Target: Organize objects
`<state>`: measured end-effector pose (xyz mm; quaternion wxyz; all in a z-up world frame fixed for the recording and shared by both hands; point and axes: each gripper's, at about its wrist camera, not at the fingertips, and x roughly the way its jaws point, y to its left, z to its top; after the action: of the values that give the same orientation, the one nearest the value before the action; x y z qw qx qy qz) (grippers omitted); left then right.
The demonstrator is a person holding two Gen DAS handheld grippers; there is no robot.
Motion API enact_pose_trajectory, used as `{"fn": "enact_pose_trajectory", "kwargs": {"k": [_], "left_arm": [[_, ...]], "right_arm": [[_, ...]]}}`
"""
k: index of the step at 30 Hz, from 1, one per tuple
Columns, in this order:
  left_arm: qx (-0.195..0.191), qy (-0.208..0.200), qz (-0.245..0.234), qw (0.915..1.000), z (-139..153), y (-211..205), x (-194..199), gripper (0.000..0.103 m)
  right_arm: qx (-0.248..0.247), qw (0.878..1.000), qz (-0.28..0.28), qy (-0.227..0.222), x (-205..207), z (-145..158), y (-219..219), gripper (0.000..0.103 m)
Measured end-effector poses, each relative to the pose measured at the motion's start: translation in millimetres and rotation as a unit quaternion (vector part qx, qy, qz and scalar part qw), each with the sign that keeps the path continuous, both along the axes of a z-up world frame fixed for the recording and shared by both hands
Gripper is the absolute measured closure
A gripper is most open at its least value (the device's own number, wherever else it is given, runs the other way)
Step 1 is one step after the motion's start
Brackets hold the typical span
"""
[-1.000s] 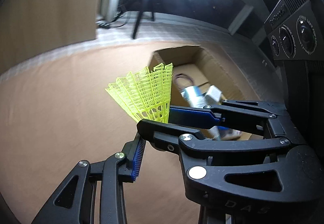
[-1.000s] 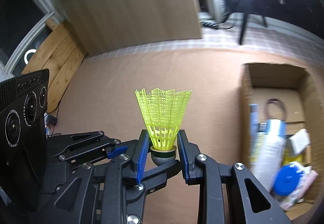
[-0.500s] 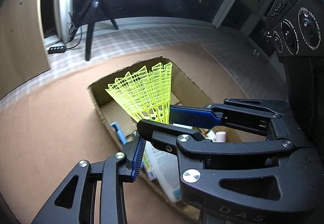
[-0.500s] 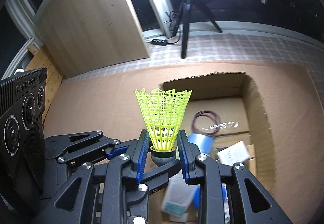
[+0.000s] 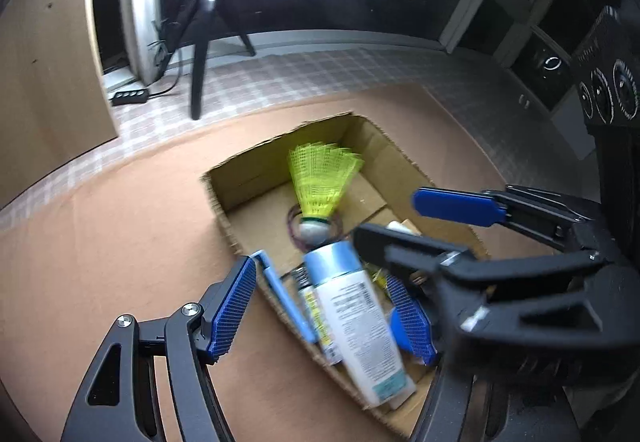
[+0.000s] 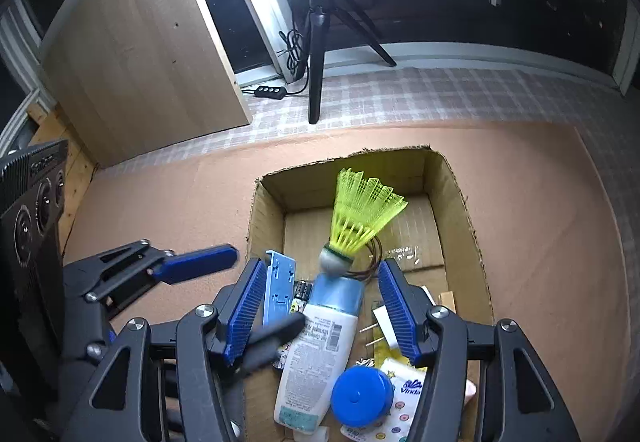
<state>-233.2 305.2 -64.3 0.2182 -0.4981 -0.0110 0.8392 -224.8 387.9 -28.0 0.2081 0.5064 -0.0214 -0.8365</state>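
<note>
A yellow plastic shuttlecock (image 5: 324, 194) (image 6: 360, 218) is loose in the air over the open cardboard box (image 5: 280, 146) (image 6: 344, 162). It is blurred, cork down, just above a white bottle with a light-blue cap (image 5: 352, 322) (image 6: 320, 342). My left gripper (image 5: 322, 316) and right gripper (image 6: 322, 312) hover side by side over the box's near half. The jaws of both are opening, and their blue pads (image 5: 232, 310) (image 6: 400, 310) touch nothing. The shuttlecock sits beyond the fingertips, not between them.
The box also holds a light-blue plastic piece (image 6: 280, 286), dark hair bands (image 5: 294, 226), a blue round lid (image 6: 362, 396) and a tissue pack (image 6: 400, 402). It sits on a brown mat. Behind it stand a ring-light tripod (image 6: 316, 54) and a wooden panel (image 6: 140, 62).
Both grippers carried the shuttlecock sideways until they were over the box. Both then spread their fingers, and the shuttlecock left the pads and dropped toward the box.
</note>
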Motion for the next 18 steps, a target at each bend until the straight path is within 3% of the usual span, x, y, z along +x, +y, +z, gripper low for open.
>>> {"fn": "enact_pose_trajectory", "kwargs": {"k": [18], "left_arm": [[-0.025,0.014,0.069,0.9972,19,-113,71,0.03]], "right_arm": [[0.008,0.999,-0.02,0.029,67,20,-40,0.048]]}}
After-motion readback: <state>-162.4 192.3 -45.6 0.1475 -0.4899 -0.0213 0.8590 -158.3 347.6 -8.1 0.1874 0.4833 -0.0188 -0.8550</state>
